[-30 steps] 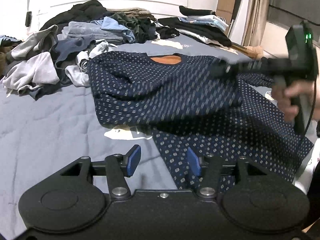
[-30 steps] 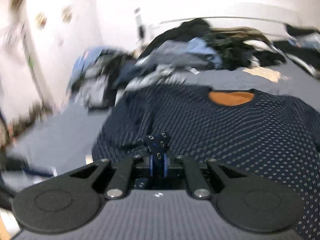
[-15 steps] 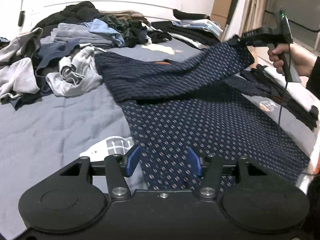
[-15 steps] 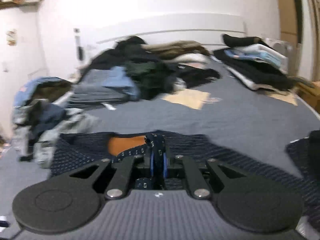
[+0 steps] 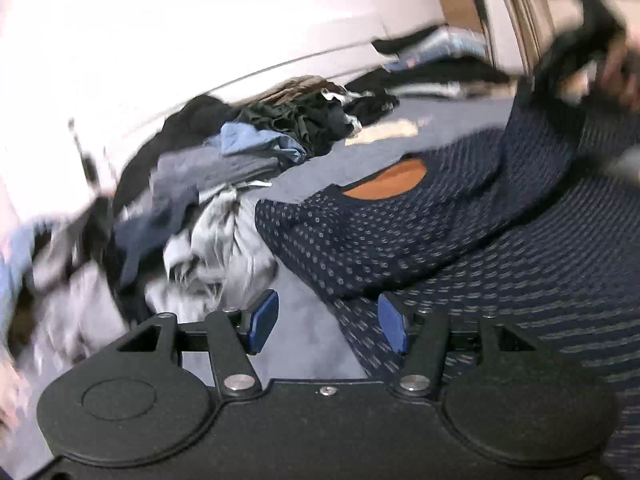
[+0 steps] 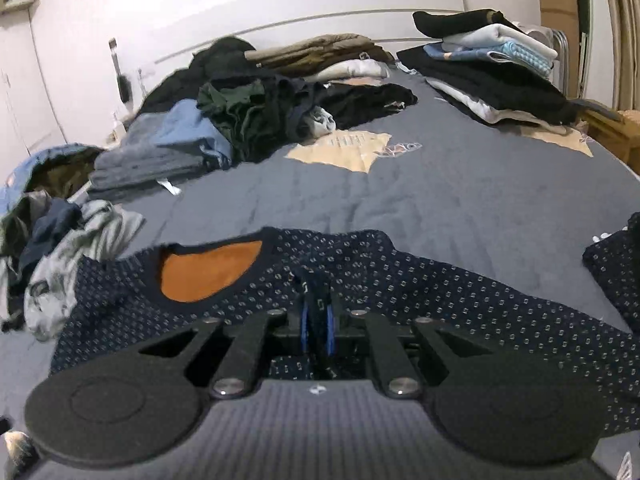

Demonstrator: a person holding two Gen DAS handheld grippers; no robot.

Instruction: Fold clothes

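Grey-blue bedding on the bed (image 6: 460, 200) is carrying everything. Right gripper (image 6: 316, 312) is pinching a fold of the navy dotted sweater (image 6: 400, 280), jaws nearly closed on the cloth. Left gripper (image 5: 326, 322) is hovering with jaws about half apart and nothing between them, over the sweater's edge. Beyond, unfolded clothes (image 6: 224, 120) are lying heaped, folded stacks (image 6: 488, 76) to the right.

1. A bed (image 6: 460, 200) with a grey-blue cover carries everything.
2. A navy dotted sweater (image 6: 400, 280) lies spread across its near part.
3. A heap of loose clothes (image 6: 240, 112) lies at the far left.
4. A stack of folded clothes (image 6: 492, 76) sits far right.
5. A tan sheet (image 6: 344, 148) lies between them.
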